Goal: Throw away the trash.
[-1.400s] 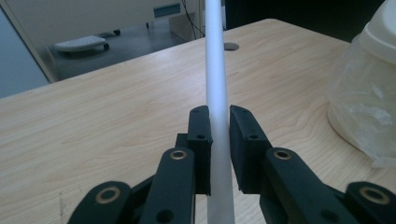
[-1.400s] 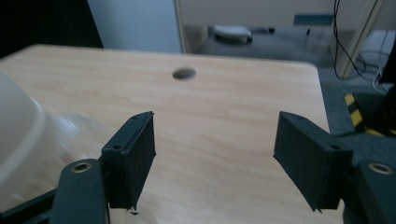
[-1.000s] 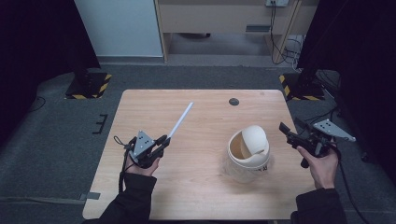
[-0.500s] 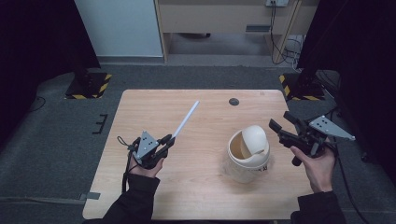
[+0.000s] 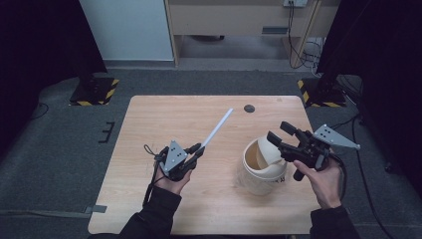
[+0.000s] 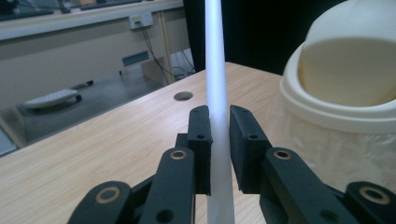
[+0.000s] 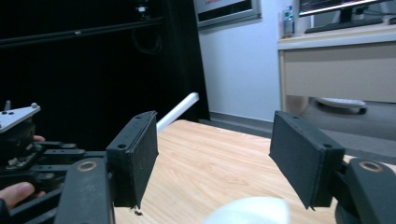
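Swinging white tube (image 5: 217, 129) nearer bin (image 5: 262, 166), L tool (image 5: 197, 151)

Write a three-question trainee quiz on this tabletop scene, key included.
1. True or false: the left gripper has its jaws shut on the white tube.
2. What stands in front of the right gripper? A) a cream bin with a swing lid B) a glass jug C) a cardboard box
3. Fill in: the right gripper's jaws stand ___, with nothing between them.

Key:
1. True.
2. A, the cream bin with a swing lid on the wooden table.
3. Open.
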Available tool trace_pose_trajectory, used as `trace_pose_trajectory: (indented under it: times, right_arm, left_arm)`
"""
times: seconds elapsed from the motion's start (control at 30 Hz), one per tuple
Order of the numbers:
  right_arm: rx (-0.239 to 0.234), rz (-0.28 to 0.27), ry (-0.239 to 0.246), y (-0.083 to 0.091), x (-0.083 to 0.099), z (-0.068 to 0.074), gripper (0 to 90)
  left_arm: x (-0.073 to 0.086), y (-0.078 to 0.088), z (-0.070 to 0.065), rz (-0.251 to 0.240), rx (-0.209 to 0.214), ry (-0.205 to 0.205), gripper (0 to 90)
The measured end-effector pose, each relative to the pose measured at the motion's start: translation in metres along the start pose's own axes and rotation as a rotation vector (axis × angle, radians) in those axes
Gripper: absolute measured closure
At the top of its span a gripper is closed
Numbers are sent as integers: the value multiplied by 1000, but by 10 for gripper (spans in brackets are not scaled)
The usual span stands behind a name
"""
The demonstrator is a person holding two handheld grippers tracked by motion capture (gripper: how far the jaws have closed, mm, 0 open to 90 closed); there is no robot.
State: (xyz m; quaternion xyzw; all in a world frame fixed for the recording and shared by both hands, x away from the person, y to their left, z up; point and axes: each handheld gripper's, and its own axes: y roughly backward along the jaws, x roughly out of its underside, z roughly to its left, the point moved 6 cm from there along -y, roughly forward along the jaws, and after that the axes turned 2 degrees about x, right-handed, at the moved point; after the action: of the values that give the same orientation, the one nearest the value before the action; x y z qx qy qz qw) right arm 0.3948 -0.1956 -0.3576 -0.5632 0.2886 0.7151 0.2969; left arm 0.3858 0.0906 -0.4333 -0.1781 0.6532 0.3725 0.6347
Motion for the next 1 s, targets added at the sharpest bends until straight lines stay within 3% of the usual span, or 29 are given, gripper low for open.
trace_pose_trajectory:
  times: [0.13, 0.2, 0.77, 0.9, 0.93, 0.97, 1.0]
  right_arm:
    - [-25, 5, -19, -4, 3, 6, 331]
    - [-48, 9, -31, -8, 5, 12, 336]
    - [-136, 58, -86, -19, 19, 31, 438]
    - [-150, 75, -93, -20, 21, 33, 529]
    - [-155, 84, -88, -20, 23, 34, 629]
    - [-155, 84, -88, -20, 23, 34, 629]
    - [-172, 82, -104, -19, 24, 36, 698]
  left_arm:
    - [-7, -1, -10, -33, 14, -22, 788]
    - [-13, -2, -22, -66, 34, -37, 788]
    - [-24, -12, -78, -110, 170, -94, 788]
    - [-23, -12, -83, -105, 183, -98, 787]
    - [-22, -13, -83, -97, 188, -95, 787]
    - [-22, -13, -83, -97, 188, -95, 786]
    - [-19, -14, -83, -80, 190, -94, 785]
